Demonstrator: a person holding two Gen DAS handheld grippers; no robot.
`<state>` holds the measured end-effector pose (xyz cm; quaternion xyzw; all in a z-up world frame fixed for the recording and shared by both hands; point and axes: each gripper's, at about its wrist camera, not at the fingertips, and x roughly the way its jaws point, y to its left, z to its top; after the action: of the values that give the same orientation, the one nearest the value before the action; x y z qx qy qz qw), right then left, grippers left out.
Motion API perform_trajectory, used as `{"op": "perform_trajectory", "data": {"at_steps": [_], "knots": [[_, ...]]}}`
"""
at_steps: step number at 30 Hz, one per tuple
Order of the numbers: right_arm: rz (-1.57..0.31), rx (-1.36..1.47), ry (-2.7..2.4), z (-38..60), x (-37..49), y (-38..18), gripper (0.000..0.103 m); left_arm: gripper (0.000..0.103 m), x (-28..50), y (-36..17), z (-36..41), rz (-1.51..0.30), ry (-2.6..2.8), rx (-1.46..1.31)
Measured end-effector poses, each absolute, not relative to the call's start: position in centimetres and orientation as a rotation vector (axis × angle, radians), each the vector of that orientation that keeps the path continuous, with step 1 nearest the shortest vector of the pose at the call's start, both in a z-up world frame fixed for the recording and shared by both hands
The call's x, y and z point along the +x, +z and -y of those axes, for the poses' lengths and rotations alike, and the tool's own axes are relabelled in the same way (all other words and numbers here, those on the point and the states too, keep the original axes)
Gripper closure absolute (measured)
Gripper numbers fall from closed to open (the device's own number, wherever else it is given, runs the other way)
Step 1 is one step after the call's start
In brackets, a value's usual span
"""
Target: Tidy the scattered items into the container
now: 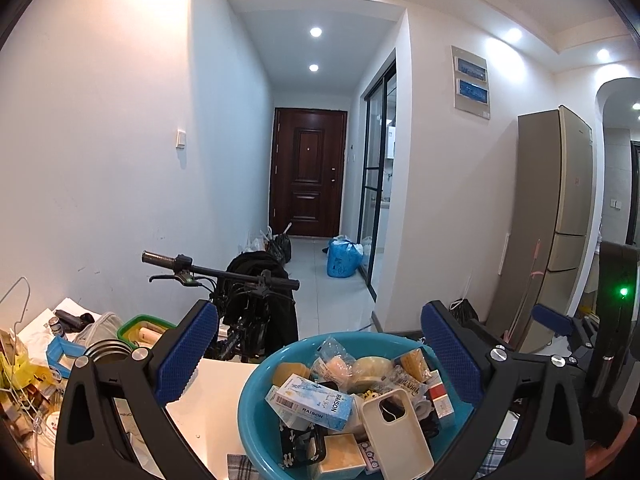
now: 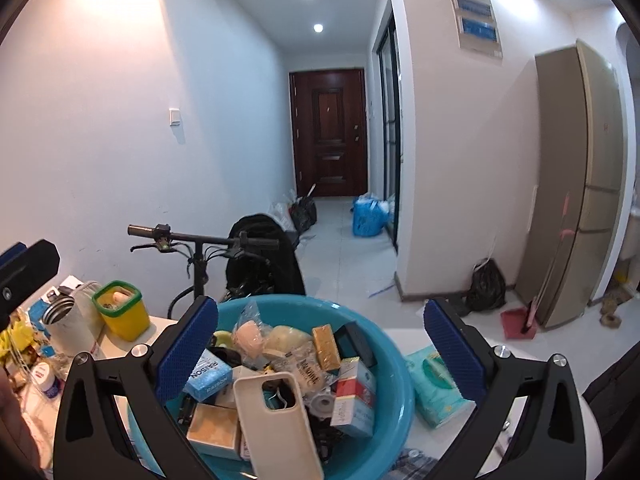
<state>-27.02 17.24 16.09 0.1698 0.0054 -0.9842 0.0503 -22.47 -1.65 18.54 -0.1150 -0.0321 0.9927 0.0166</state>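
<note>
A: What's on the left of the surface (image 2: 160,322)?
B: A yellow tub (image 2: 122,310).
A: The basin (image 2: 394,364)?
B: Teal, round, centre, heaped with boxes, a cream phone case (image 2: 276,424) on top; both grippers' jaws spread, empty

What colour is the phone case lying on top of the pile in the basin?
Cream, off-white. The phone case shows best in the right wrist view.

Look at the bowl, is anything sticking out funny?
Yes. The phone case lies on top of the pile in the blue bowl, tilted, with its lower end hanging past the near rim. It looks likely to slide out. A tissue pack sits outside the bowl, on the table to its right.
</note>
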Motion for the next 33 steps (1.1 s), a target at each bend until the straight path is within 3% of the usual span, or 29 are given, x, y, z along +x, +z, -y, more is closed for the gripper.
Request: {"op": "perform_trajectory", "data": {"at_steps": [17, 22, 33], "knots": [[-0.025, 0.463, -3.104, -17.1, -24.1, 17.7, 0.0, 0.0, -17.5, 20.4, 0.3, 0.014, 3.094, -0.211], [-0.008, 0.427, -3.098, -17.3, -23.1, 18.4, 0.0, 0.0, -15.4, 21.0, 0.5, 0.032, 3.228, -0.033], [0.04, 0.099, -3.152, -18.1, -16.6, 21.6, 0.0, 0.0, -11.7, 22.2, 1.0, 0.083, 3.199, 0.098]]}}
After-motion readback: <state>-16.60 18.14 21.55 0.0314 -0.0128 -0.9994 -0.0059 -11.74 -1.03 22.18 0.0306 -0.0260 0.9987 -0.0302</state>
